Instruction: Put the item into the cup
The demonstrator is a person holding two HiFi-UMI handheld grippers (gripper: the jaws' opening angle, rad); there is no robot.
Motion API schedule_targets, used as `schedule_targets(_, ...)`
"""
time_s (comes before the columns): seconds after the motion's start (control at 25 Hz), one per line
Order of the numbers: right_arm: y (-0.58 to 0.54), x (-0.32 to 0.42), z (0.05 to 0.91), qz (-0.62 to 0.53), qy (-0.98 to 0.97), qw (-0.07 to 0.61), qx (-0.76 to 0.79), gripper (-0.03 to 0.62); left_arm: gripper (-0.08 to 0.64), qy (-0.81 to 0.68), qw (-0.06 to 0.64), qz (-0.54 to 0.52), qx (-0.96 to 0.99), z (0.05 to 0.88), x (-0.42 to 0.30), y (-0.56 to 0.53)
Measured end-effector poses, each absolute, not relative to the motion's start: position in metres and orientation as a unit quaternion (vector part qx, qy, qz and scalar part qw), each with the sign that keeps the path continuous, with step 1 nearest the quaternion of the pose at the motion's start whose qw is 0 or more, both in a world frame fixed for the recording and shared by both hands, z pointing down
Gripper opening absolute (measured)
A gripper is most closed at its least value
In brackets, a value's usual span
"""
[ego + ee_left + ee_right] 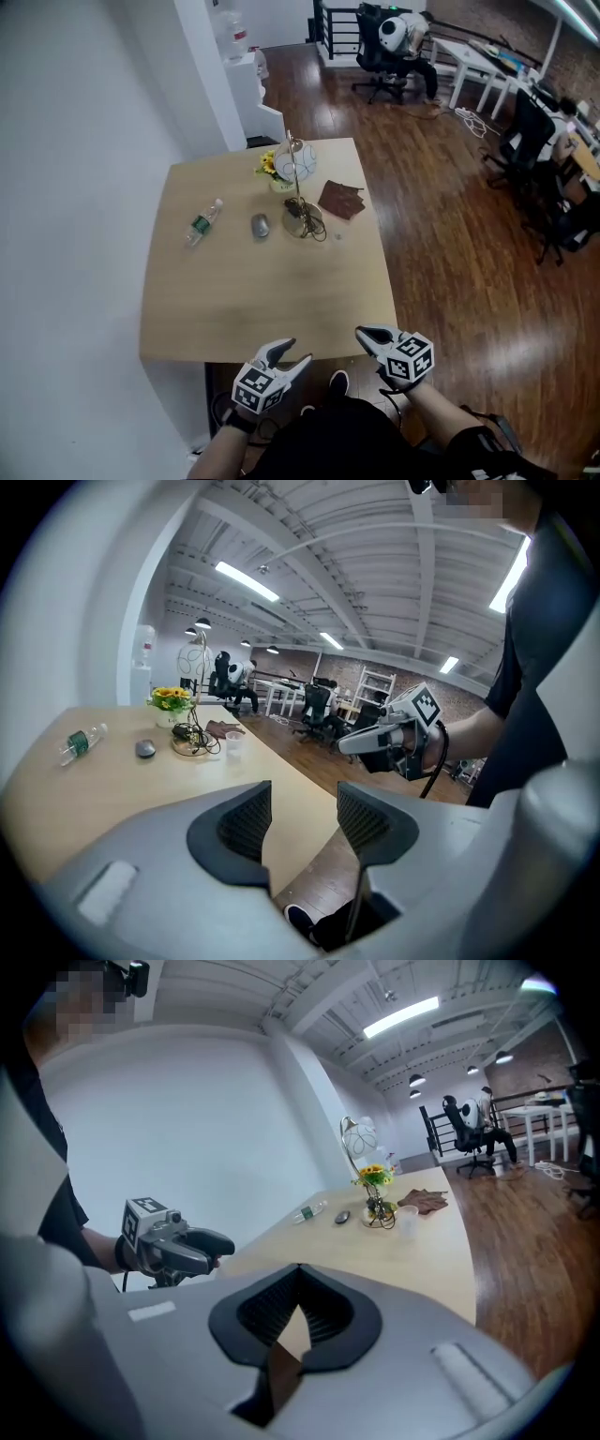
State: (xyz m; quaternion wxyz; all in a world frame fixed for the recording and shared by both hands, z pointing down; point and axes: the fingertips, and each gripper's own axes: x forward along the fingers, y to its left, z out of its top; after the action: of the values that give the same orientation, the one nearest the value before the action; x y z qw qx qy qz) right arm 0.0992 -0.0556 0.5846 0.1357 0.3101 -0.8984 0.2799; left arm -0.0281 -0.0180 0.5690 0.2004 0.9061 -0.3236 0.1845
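On the far half of the pale, smooth wooden table (216,309), a clear plastic bottle (203,221) with a green label lies on its side at the left. Just right of it sits a rounded grey mouse (260,226). Next comes a lamp (301,217) with a thin metal stem, a white round shade and a round base with dark cable coiled on it. Behind it stands a small pot of yellow flowers (271,167). A small see-through cup (408,1219) stands upright just right of the lamp base; its contents cannot be made out. A crumpled brown cloth (340,199) lies beyond it.

At the near edge, well apart from all of these, the left gripper (295,352) has its ribbed dark pads spread, with nothing between them. The right gripper (364,333) has its pads meeting at the tips and holds nothing.
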Motion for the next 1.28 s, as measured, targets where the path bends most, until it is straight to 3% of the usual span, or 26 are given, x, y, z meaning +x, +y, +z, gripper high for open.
schedule_targets(0.56,0.108,0.047,0.535,0.262,-0.900,0.078,0.338,0.008,0.215,-0.311,0.217,0.172,0.909,0.575,-0.095,0.148)
schedule_targets(1.28,0.182,0.064,0.520,0.256,-0.904,0.068,0.335,0.008,0.215,-0.300,0.186,0.152,0.923,0.547,-0.067,0.199)
